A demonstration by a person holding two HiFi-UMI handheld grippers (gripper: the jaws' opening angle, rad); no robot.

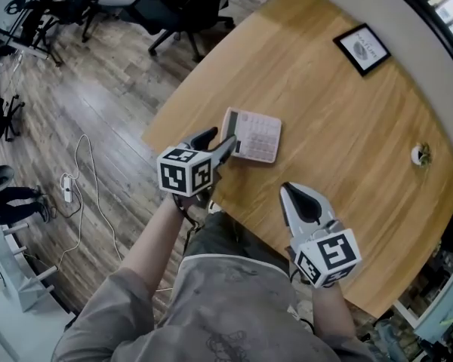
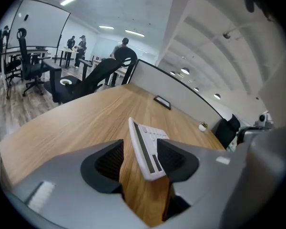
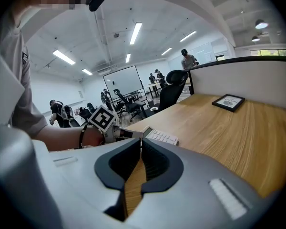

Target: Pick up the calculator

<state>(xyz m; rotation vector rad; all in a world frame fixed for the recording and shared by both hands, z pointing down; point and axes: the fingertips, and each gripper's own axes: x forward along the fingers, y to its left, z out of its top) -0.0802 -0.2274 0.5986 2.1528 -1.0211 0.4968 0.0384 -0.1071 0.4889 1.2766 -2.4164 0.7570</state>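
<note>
Now left gripper (image 1: 221,139) open, jaws astride near end of calculator (image 1: 252,135), flat on table (image 1: 347,127) by its edge. Advice: center it between pads, close firmly, lift level. Right gripper (image 1: 296,194) closed, empty, apart.

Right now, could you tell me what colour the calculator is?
The calculator is off-white with a dark display; clearest in head view.
</note>
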